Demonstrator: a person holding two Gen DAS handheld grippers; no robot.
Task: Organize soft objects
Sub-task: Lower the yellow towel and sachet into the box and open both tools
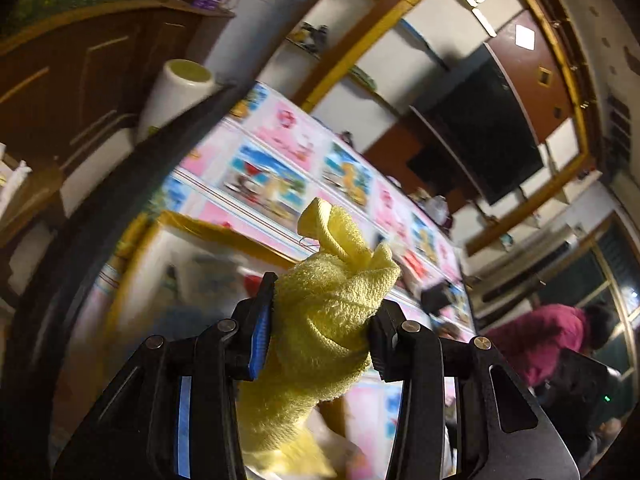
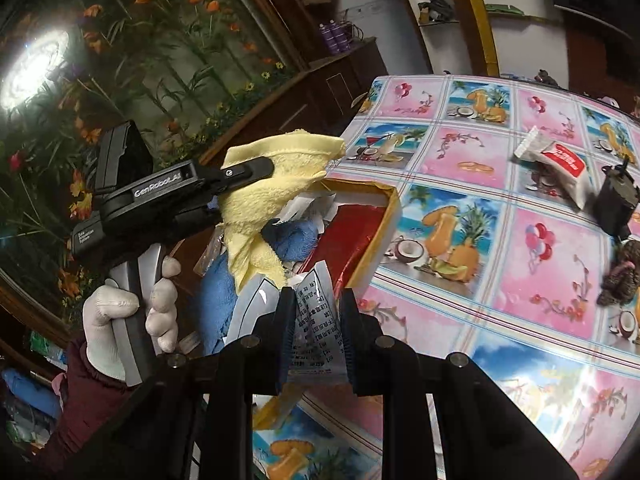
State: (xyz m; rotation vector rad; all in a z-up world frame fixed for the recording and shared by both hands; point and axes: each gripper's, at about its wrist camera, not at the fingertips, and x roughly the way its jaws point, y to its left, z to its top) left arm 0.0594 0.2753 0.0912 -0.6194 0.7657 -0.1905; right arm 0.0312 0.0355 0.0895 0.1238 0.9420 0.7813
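1. My left gripper [image 1: 320, 336] is clenched on a bunched yellow terry cloth [image 1: 324, 320]. In the right wrist view the cloth hangs in the air above the near-left end of the box. Only a fold is pinched, so I judge the loose tails could slide out if I swing fast, or snag on the box rim.
2. My right gripper [image 2: 318, 332] is clamped on a crinkled silver foil sachet with printed text [image 2: 316, 320], held above the box's near edge. The foil is slick and thin; I think it could tear or slip free.
3. Both held things sit close together over the same opening, so I risk knocking one gripper into the other, or dragging the box's contents out.
4. The shallow cardboard box with a yellow rim and red lining [image 2: 386, 216] rests at the left edge of the patterned pink-and-blue oilcloth table [image 2: 520, 260]. It holds a crumpled blue towel [image 2: 296, 240] and some white paper or wrappers. The far right part shows bare red lining.
5. A white packet with a red label [image 2: 560, 164] lies far right on the table, well apart from the box, still unsorted.
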